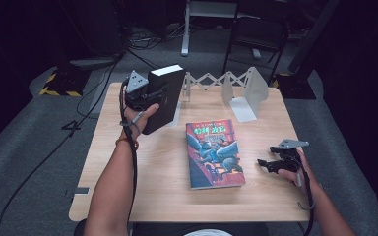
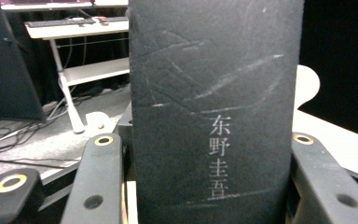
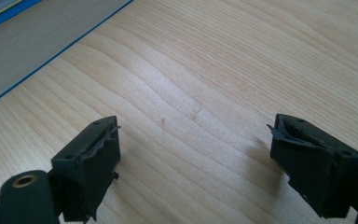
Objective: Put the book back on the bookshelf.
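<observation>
Upright above the table's (image 1: 128, 196) far-left corner, the black book (image 1: 165, 98) is clamped across its spine by the left gripper (image 1: 145, 96). Keeping it vertical should help it slide into the white extendable book rack (image 1: 248, 93), which stands empty. Right gripper (image 1: 270, 164) rests wide, holding nothing, beside the illustrated book (image 1: 214, 155).

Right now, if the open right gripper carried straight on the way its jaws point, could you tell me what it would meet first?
Probably the colourful illustrated book lying flat on the light wooden table. The right gripper points left towards it across bare wood, and the right gripper view shows the book's page edge ahead. Depth is hard to judge.
</observation>
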The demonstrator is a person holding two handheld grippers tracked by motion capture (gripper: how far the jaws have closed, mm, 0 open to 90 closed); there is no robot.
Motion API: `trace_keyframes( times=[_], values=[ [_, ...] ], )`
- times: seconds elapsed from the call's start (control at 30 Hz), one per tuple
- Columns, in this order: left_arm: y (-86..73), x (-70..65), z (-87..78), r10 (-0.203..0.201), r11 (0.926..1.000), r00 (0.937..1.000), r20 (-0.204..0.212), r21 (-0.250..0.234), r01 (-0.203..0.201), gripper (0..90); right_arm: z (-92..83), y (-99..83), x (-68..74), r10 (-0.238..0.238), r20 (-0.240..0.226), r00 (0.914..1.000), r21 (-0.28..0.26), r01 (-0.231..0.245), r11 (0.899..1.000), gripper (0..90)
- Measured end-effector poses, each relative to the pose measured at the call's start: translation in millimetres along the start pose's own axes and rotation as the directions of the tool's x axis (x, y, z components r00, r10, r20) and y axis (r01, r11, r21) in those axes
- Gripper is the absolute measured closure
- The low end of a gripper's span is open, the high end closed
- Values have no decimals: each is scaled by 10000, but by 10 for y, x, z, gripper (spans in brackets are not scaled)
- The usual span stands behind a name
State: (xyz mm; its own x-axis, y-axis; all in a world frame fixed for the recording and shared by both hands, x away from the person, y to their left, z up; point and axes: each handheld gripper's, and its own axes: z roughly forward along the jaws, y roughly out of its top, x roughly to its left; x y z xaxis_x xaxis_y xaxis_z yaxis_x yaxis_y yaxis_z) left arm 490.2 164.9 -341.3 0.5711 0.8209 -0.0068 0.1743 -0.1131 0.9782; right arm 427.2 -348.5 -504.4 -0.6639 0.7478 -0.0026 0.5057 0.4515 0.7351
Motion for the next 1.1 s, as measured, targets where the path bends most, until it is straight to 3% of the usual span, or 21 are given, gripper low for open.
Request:
trace_keyframes(
  times=[0.13,0.27,0.63,0.8,0.9,1.1],
  values=[
    [-19,35,76,-169,9998,9998,-112,86,170,528,0,-1,-1,-6,1,10000,-8,6,10000,161],
    [-5,20,140,53,9996,9993,-359,280,-43,528,-1,-2,-3,-33,-19,10000,-8,33,10000,161],
    [17,113,327,-387,9973,9970,-668,601,428,528,0,-2,-1,-9,-10,10000,-14,9,10000,161],
    [26,105,455,-210,9957,9963,-835,881,284,528,-1,-2,-2,-30,-16,10000,-7,30,10000,161],
    [23,113,521,-270,9948,9971,-712,963,338,528,-1,-2,-1,-20,-16,10000,-8,20,10000,161],
    [43,90,636,112,9949,9970,-761,1010,-35,527,-1,-2,-4,-38,-37,10000,-14,38,10000,160]
  ],
)
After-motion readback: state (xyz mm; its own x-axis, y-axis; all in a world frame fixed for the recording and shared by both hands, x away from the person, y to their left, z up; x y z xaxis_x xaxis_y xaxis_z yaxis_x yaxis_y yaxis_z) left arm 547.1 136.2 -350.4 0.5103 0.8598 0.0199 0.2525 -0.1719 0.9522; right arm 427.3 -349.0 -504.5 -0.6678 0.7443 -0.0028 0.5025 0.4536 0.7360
